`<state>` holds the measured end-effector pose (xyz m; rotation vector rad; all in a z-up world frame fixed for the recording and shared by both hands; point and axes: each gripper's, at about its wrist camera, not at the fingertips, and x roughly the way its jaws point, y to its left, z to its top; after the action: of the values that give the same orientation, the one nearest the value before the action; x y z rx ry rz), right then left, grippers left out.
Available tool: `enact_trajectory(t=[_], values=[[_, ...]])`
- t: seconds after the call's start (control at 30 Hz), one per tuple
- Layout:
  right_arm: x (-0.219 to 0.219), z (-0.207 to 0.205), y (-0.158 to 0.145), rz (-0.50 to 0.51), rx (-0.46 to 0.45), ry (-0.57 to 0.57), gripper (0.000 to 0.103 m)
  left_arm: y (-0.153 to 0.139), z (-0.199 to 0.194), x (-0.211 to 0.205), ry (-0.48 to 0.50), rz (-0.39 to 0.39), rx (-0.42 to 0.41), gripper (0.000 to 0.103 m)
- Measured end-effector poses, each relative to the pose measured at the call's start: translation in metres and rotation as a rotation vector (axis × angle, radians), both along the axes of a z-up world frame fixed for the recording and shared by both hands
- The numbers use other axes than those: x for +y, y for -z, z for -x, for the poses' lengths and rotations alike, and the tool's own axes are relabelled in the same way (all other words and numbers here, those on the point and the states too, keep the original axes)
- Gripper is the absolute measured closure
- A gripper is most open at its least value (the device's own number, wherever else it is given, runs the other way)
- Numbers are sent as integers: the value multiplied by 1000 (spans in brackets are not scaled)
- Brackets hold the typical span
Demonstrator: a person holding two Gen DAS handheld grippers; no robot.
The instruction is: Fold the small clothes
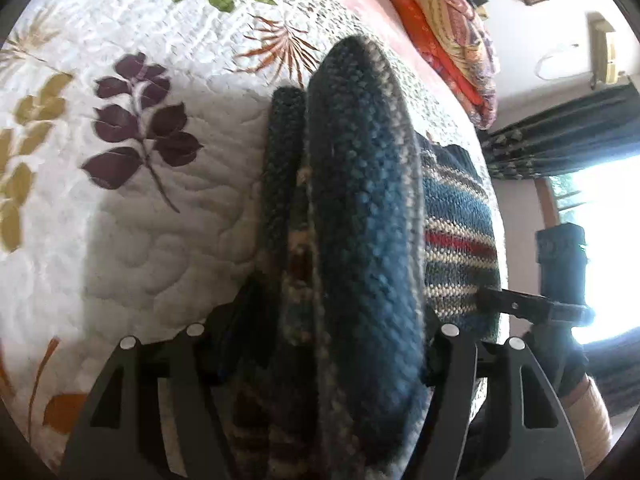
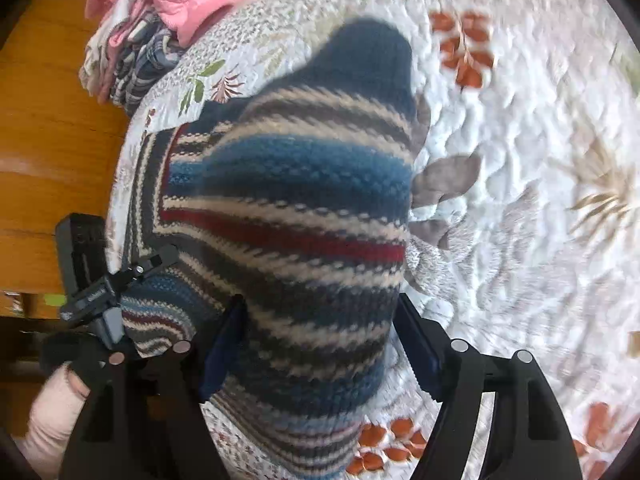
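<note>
Both the left gripper (image 1: pixel 340 328) and right gripper (image 2: pixel 320 332) clamp the striped sweater (image 2: pixel 288 216), fingertips hidden.

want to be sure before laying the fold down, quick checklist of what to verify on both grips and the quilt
1. Left gripper shut on the striped blue knitted sweater: ok.
2. Right gripper shut on the sweater: ok.
3. Fabric lifted and bunched, not flat: ok.
4. White leaf-print quilt bare beside the sweater: ok.
5. Pile of pink and striped clothes apart from the sweater: ok.
6. Edges aligned: cannot tell.
</note>
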<state>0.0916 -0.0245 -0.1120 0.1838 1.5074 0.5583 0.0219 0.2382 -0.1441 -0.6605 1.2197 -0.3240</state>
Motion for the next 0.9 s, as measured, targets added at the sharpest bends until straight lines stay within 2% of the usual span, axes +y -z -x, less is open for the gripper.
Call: enact_trajectory(t=[0.1,0.2,0.23,0.3,0.4,0.53,0.63,0.73,0.8,0.9], values=[[-9,13,-32,40,-105,54,29,-29,8,-2,-6,-129,-12,38],[-12,37,-53,5,-160,100,29,-65,26,-7,-27,-273,-87,36],[-7,45,-58,32,-186,101,29,-72,28,-8,-35,-314,-96,36],[-1,70,-64,120,-247,86,29,-88,43,-15,-37,-353,-140,34],[3,94,-55,181,-248,85,29,-99,56,-32,-16,-397,-182,33],[-15,112,-32,218,-184,116,30,-89,75,-47,14,-458,-178,33],[-25,117,-24,274,-174,123,30,-70,79,-44,1,-488,-134,33],[-32,118,-9,296,-126,125,30,-50,80,-35,-18,-511,-84,30],[-32,117,-4,301,-115,121,29,-39,78,-28,-30,-503,-54,26],[-34,116,2,304,-94,117,28,-34,80,-20,-46,-465,-43,26]])
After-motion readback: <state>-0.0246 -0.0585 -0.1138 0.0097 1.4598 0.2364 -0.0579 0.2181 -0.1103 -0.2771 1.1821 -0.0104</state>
